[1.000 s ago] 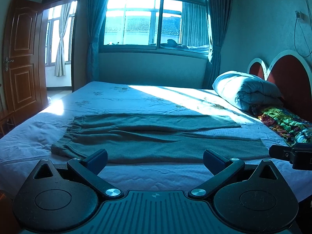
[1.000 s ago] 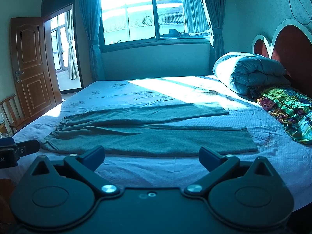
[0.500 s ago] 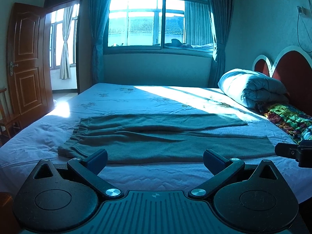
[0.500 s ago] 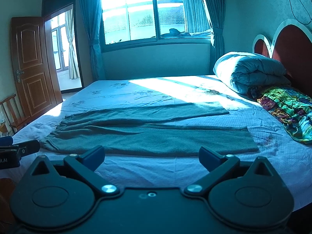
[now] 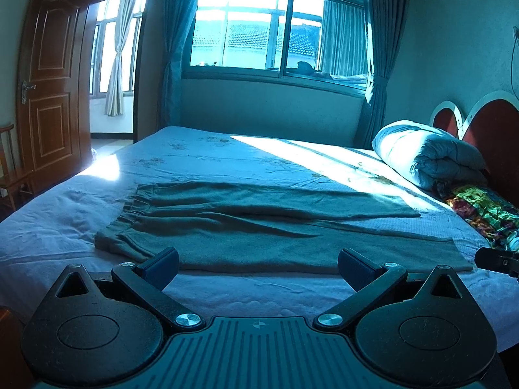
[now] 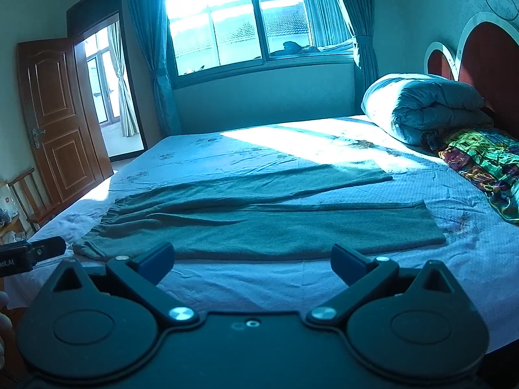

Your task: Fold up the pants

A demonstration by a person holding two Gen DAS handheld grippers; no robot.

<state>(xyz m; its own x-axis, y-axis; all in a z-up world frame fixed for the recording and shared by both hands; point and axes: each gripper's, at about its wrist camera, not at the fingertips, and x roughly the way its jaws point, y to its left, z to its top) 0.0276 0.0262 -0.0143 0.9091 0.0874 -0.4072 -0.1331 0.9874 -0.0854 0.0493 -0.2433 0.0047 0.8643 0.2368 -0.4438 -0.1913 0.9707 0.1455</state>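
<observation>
Bedroom, daylight through the window (image 5: 279,29), door (image 5: 52,77) open on the left. Bed (image 5: 227,152) fills both views, pale sheet; rolled quilt (image 5: 428,155) and a patterned cloth (image 5: 486,207) sit by the headboard on the right.

Pants (image 5: 259,227) lie flat across the near half of the bed, dark green. Long axis runs left-right across your view: waistband (image 5: 129,217) to the left, both legs out to the right, slightly splayed, the far leg running up into the sun patch. Near leg's hem (image 6: 431,227) is the closest corner on the right side.

Your left gripper (image 5: 258,267) has its jaws spread wide, nothing between them, held just short of the near edge of the pants and towards the waistband end. Your right gripper (image 6: 251,262) is the same: jaws wide apart, empty, just short of the near edge and nearer the hem end.

Nothing folded yet, by my read. The split looks natural: left takes the near waistband corner, right takes the near leg hem. Both edges lie flat on the sheet, so you'd likely need to come in low or you'll pinch sheet too.
</observation>
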